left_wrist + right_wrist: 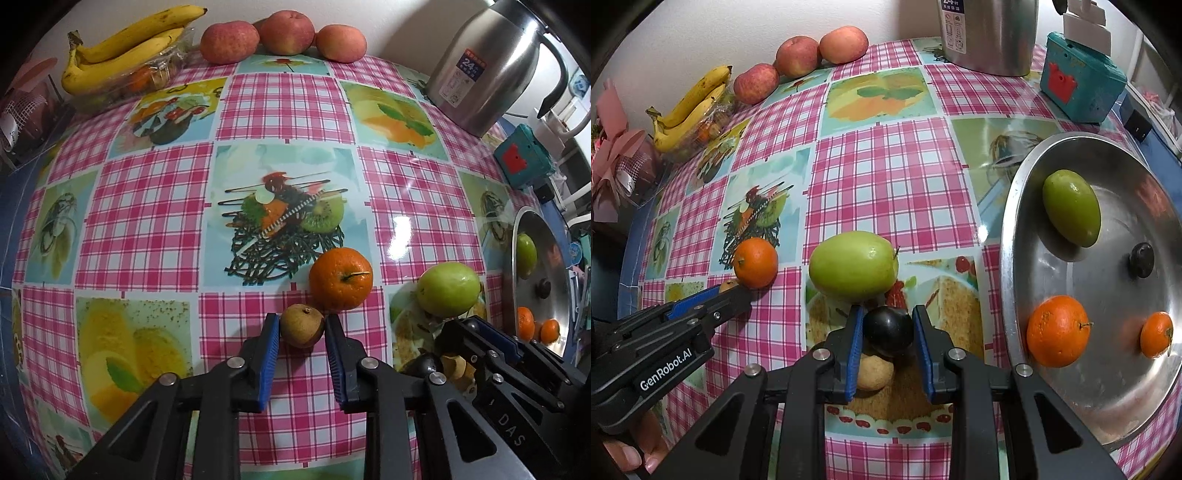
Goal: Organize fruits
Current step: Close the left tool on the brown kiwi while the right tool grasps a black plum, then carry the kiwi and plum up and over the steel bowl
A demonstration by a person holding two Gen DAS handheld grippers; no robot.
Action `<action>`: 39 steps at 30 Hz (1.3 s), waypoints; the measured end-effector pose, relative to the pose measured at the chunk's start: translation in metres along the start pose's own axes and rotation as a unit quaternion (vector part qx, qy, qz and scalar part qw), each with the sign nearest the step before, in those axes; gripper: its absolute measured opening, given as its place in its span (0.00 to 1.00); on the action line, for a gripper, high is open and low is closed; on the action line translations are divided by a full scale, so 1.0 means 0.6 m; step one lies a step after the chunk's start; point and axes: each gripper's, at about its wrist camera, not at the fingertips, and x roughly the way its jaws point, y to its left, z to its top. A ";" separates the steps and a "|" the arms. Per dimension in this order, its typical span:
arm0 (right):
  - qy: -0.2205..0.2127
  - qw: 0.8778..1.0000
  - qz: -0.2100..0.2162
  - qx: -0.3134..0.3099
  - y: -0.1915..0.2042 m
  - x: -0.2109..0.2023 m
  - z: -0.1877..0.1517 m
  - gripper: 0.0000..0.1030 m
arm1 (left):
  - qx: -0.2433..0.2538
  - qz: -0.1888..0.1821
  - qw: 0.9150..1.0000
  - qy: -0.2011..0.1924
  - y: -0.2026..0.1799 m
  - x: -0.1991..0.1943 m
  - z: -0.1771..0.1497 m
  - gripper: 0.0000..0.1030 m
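Blue-padded fingers of the right gripper (887, 334) bracket a dark plum (888, 332), with a tan longan (874, 371) lying just beneath it on the counter (886, 155). Biggest item out there: the steel tray (1015, 229) to the right, already carrying a green fruit, two oranges and a small dark fruit. Still loose on the counter are a green apple (854, 265) and an orange (340, 278). Over on the left gripper (302, 328), the fingers straddle a brown longan (302, 326). Both pairs sit partly open, pads at or near the skin; I can't tell whether either grip has clenched yet. Best play, I'd say: squeeze gently at the widest part of each small fruit, lift straight up so neighbours don't roll, then carry to the tray.
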 end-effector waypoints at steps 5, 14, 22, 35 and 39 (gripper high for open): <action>-0.002 1.000 0.005 0.001 0.000 -0.005 0.001 0.26 | -0.006 0.009 1.000 0.001 0.002 -0.004 -0.001 0.26; -0.020 1.000 0.017 0.001 0.004 -0.037 0.009 0.26 | -0.018 0.007 1.000 -0.022 0.008 -0.040 0.008 0.26; -0.058 0.998 0.032 0.003 0.007 -0.096 0.018 0.26 | -0.024 0.013 0.998 -0.063 0.011 -0.095 0.017 0.26; -0.091 0.995 0.034 0.000 -0.001 -0.144 0.023 0.26 | -0.030 0.033 0.995 -0.089 0.004 -0.130 0.024 0.26; -0.086 0.996 0.035 0.003 -0.007 -0.141 0.022 0.26 | -0.028 0.039 0.995 -0.088 -0.003 -0.129 0.023 0.26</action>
